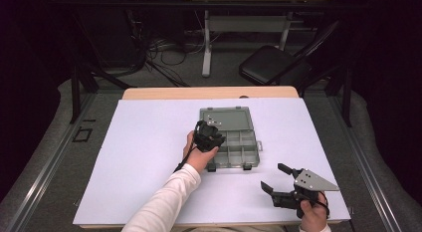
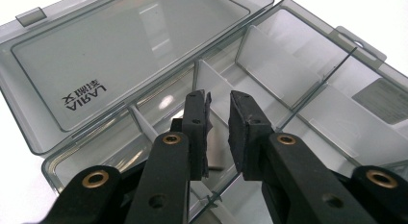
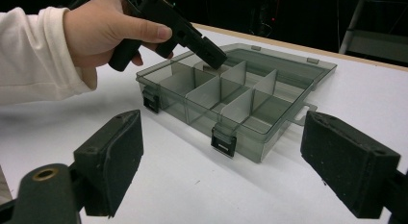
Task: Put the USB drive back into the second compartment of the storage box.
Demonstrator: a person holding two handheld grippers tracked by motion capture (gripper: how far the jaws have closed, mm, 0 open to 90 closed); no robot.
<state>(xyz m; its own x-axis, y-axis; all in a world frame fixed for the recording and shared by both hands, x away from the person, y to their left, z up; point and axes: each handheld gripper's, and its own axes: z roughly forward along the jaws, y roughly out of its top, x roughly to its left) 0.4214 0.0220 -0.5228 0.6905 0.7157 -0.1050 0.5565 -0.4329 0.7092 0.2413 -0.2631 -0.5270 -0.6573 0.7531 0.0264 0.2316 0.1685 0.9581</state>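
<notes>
A smoky grey clear organizer box (image 1: 239,147) lies open on the white table top, its lid (image 2: 110,56) folded flat away from the person. White dividers (image 3: 226,92) split its tray into several compartments. My left gripper (image 1: 215,136) dips into a back left compartment, jaws a narrow gap apart with nothing between them (image 2: 219,101). A small grey pin-like piece (image 2: 215,165) lies on the compartment floor just below the jaws. The left gripper (image 3: 211,56) is also seen from the right gripper view, held by a hand in a white sleeve. My right gripper (image 1: 276,177) hovers wide open and empty near the table's front right (image 3: 221,161).
The white table top (image 1: 149,157) has bare room left and right of the box. Two black latches (image 3: 223,142) face the front edge. Beyond the table stand a black folding chair (image 1: 271,62), a second table's legs (image 1: 206,43) and cables on the floor.
</notes>
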